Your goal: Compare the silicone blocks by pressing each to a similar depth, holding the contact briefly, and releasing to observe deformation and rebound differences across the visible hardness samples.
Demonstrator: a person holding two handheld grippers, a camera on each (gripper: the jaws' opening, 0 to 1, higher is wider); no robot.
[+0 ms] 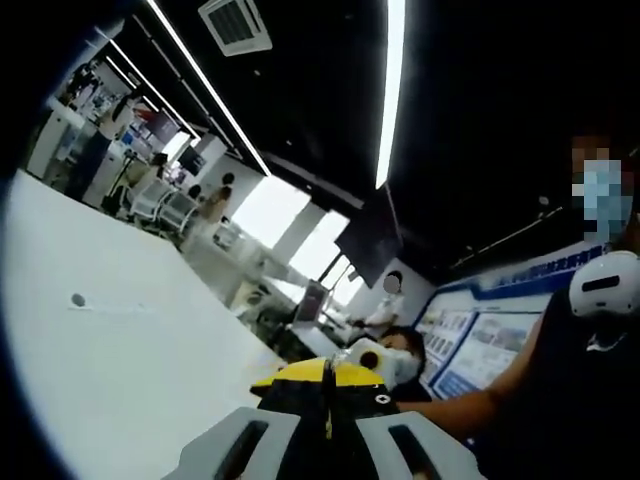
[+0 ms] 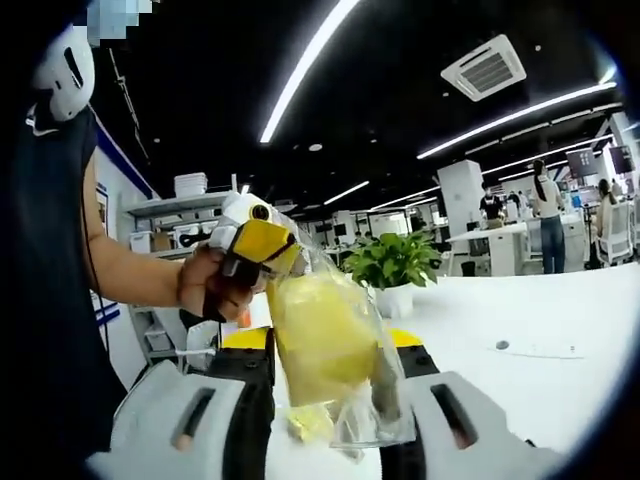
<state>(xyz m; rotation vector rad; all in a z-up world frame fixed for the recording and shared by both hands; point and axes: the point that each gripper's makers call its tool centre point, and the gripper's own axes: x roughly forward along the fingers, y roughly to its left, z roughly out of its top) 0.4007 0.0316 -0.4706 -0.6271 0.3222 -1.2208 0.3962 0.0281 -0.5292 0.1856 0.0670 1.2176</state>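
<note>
White tabletop (image 1: 120, 340) under ceiling strip lights (image 2: 300, 70) — right fingers (image 2: 330, 420) pinching a clear bag (image 2: 335, 350); left fingers' state unclear.

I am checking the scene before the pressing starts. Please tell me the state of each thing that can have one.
clear plastic bag: lifted off the table, hanging between both grippers, yellow block inside
yellow block: bagged, not being pressed
left gripper: held in a hand, shut on the bag's top
right gripper: jaws beside the bag's bottom, grip unclear
white table: bare
</note>
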